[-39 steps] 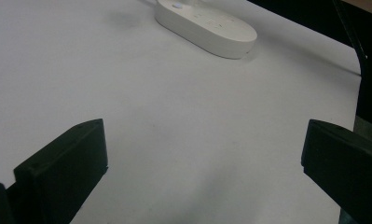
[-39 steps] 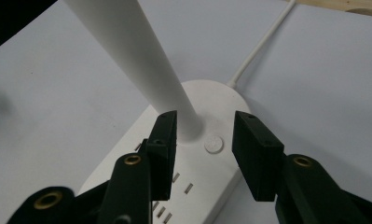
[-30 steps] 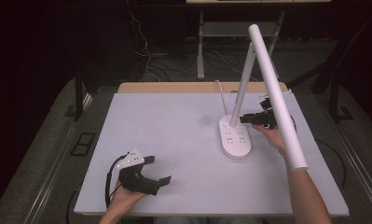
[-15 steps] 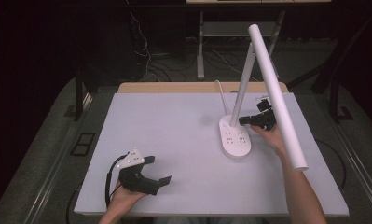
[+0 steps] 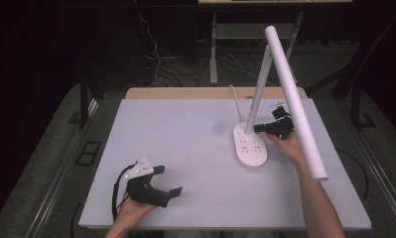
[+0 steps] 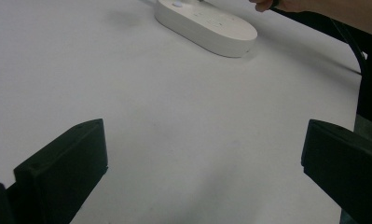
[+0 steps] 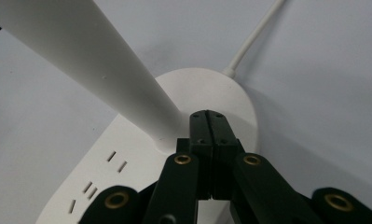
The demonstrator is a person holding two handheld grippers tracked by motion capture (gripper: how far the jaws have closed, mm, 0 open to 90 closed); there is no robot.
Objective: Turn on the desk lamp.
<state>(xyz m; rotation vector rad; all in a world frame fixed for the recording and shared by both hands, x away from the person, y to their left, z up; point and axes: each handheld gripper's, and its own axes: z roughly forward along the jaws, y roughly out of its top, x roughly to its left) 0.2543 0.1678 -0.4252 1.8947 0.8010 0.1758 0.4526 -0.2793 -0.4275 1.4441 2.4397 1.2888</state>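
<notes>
- Dark surroundings ring a pale grey rectangular worktop (image 5: pixel 185 148); cables and a metal stand lie on the floor beyond it, hard to make out in the gloom.
- White plastic desk lamp with an oval socket base (image 5: pixel 250 146) stands right of centre on the worktop. Its slim stem rises from the base's far end, and a long tubular head slopes down toward the near right, crossing in front of the person's right forearm.
- White cord leaves the far end of the base and runs off over the worktop's back edge.
- Right tool (image 5: pixel 259 128), seen from above, is level at the foot of the stem; its jaws have just been closing and now meet with nothing between them. In the right gripper view the closed tips (image 7: pixel 207 122) sit just beside the stem's foot; contact cannot be confirmed.
- Left tool (image 5: pixel 168 191) rests at the near left, well apart from the lamp, jaws wide apart and empty; both jaws are cut off by the frame in the left gripper view.
</notes>
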